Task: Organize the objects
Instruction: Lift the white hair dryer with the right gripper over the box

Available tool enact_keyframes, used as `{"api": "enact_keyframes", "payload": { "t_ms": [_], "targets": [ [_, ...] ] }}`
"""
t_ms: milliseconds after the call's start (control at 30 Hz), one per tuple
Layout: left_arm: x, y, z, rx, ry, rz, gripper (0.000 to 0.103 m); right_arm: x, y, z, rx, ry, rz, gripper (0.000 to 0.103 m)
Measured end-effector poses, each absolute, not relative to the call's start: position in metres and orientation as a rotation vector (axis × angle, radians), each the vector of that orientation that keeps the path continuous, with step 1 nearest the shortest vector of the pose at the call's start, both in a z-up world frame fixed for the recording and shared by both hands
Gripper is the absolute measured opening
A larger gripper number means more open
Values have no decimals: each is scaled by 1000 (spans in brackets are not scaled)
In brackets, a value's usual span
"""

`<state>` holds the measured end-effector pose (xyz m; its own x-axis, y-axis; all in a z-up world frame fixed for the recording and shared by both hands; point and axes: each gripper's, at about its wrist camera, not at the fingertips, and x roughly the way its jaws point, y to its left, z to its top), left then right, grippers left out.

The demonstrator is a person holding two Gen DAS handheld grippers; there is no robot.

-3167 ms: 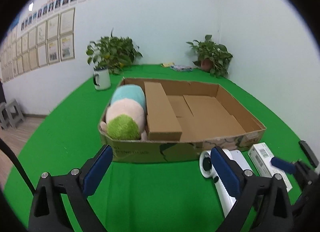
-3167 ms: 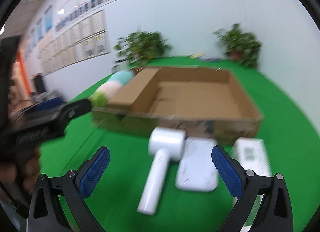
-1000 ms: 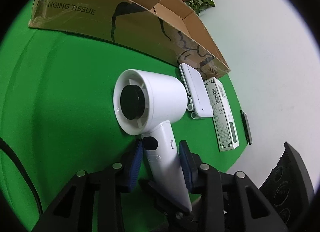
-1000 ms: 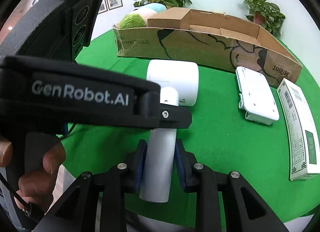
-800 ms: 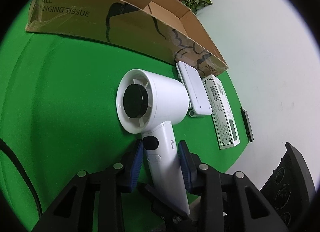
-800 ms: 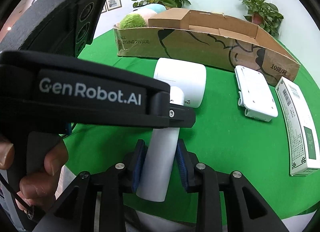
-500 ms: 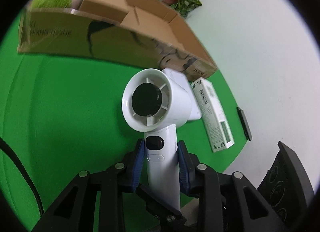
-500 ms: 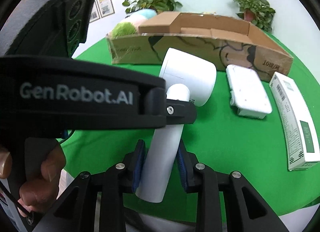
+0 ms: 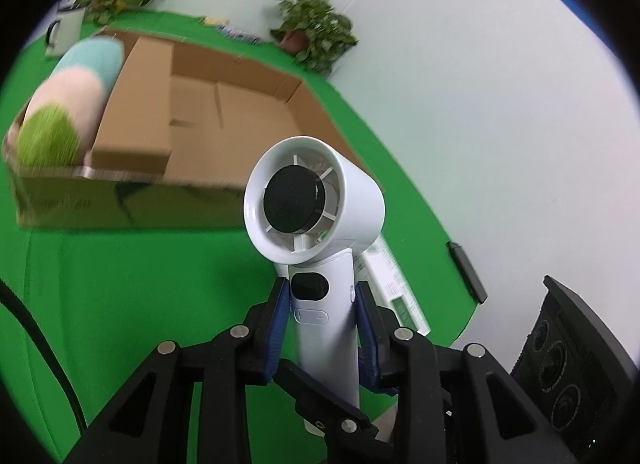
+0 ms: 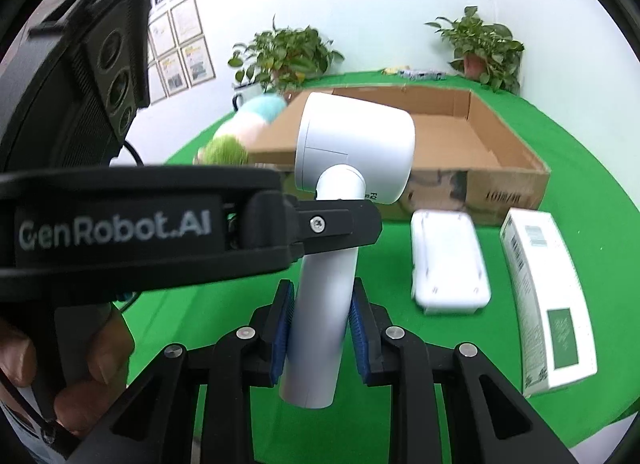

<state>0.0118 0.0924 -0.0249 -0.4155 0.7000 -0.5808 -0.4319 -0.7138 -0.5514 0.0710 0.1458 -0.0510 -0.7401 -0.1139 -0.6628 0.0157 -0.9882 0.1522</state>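
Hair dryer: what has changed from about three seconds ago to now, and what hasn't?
Then the hair dryer lay on the green table before open grippers. Now the left gripper and right gripper both clamp its handle and have lifted it off the cloth, head toward the cardboard box. Unchanged: the plush toy in the box, the white case and carton in front.

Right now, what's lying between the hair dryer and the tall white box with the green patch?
In the right wrist view, a flat white case lies on the green cloth between the hair dryer and the box.
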Motion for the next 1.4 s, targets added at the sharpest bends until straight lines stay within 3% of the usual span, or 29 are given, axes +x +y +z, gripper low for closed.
{"api": "enact_keyframes", "payload": {
  "t_ms": [867,1233,1400],
  "targets": [
    [-62,91,76,-856,-368,2237,31,2,145,64,897,-134,-2927,25],
    [-125,89,61,-1010,-385,2260,31,-70,146,63,1033,-194,-2805,25],
    [-153,99,37,-1144,-352,2249,31,-107,157,35,1143,-281,-2720,25]
  ]
}}
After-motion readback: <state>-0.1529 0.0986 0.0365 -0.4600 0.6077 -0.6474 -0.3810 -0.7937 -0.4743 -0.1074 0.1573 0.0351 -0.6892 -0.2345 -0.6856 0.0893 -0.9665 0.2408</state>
